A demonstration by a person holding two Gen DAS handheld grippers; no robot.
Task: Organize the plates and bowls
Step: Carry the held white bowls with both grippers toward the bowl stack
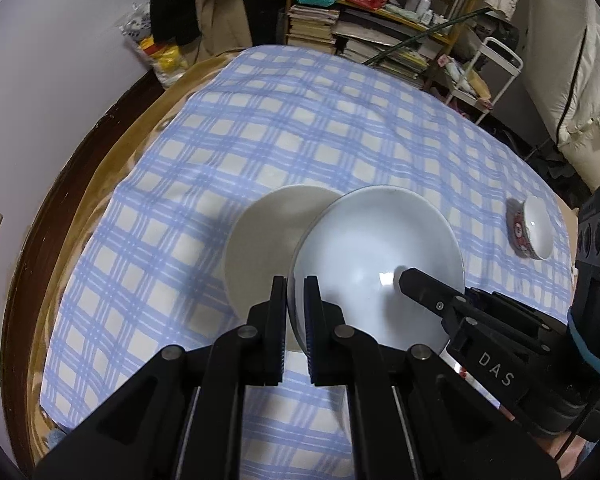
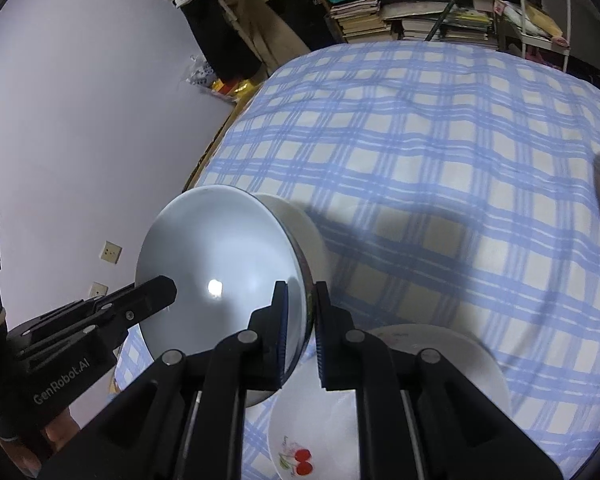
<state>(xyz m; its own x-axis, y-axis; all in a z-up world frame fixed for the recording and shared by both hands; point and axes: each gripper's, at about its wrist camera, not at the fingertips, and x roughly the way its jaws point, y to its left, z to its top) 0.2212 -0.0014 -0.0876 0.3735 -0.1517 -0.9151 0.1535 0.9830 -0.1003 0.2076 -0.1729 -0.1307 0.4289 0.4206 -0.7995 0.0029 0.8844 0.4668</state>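
- Both grippers, left gripper (image 1: 296,304) and right gripper (image 2: 302,312), have jaws clamped on opposite rims of the pale bowl (image 1: 380,264), held above the checked desk (image 1: 260,140).
- Keep it level (both hands together), lowering onto the white plate (image 1: 260,236) beneath.

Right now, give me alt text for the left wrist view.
Two hand-held grippers, left and right, are clamped on opposite rims of a big white bowl held above a blue checked tablecloth. A beige plate sits behind it, a small patterned bowl far right.
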